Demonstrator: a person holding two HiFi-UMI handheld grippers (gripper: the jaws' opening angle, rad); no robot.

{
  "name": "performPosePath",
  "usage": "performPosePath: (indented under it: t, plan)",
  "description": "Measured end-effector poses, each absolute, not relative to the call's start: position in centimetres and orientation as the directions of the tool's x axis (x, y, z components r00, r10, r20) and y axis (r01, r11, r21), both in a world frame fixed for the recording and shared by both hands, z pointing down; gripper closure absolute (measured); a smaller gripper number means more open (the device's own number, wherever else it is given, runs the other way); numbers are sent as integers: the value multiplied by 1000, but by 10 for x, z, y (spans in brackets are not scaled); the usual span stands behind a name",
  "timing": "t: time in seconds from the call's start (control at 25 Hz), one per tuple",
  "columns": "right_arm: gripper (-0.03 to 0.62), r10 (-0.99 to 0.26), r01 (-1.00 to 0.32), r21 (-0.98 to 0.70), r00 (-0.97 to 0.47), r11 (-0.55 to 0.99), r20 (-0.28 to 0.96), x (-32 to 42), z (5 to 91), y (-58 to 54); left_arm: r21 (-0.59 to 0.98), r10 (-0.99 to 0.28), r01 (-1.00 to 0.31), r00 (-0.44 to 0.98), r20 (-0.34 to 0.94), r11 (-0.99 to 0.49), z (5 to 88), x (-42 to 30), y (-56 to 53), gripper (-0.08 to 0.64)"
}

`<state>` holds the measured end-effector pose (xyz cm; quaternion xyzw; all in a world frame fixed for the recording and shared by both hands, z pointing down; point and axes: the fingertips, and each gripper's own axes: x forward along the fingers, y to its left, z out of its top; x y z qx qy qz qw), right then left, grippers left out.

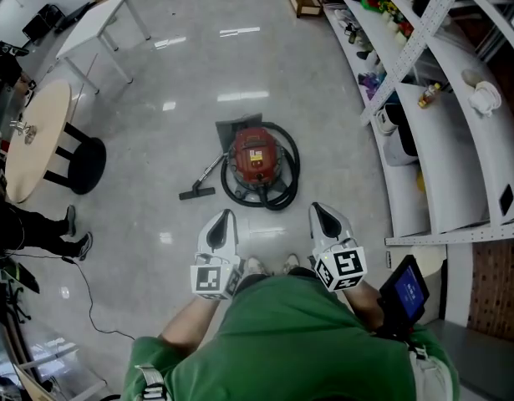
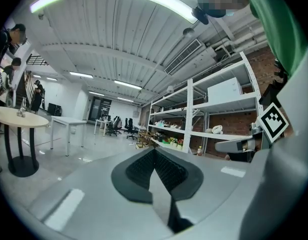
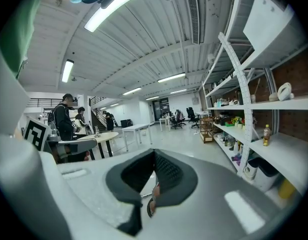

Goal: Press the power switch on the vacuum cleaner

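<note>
Head view: vacuum cleaner (image 1: 257, 159), red, stands upright on the glossy floor (image 1: 156, 140), straight ahead of the person. A black hose (image 1: 292, 170) is coiled around its base, and the floor nozzle (image 1: 197, 193) lies just left of it. The left claw (image 1: 221, 224) and the right claw (image 1: 326, 218) are held side by side, pointing toward the vacuum cleaner but well apart from it; neither touches it. Each claw is pressed together into a single point. A round counter (image 1: 35, 136) with a black stool (image 1: 88, 164) beside it stands at far left. White shelves (image 1: 440, 149) run along the right.

Left gripper view: the left claw (image 2: 155, 151) has its ribbed pads meeting at the tips, with nothing pinched between them. The round counter (image 2: 18, 118) shows at left, the shelves (image 2: 204, 131) at right, and the right claw's marker cube (image 2: 273, 121) at the right edge.

Right gripper view: the right claw (image 3: 155, 154) is likewise pressed together at the tips and holds nothing. People (image 3: 63, 116) stand at left beyond the round counter (image 3: 101, 136); the shelves (image 3: 259, 104) fill the right side.
</note>
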<state>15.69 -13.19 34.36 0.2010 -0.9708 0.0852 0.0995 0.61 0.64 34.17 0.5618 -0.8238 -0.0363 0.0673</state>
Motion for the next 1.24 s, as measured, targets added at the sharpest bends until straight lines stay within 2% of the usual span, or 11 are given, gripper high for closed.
performPosePath:
  t: [1.24]
  plan:
    - [592, -349, -379, -123, -913, 917, 212, 163, 343, -120, 126, -925, -917, -372, 75, 379, 348, 20, 17, 552]
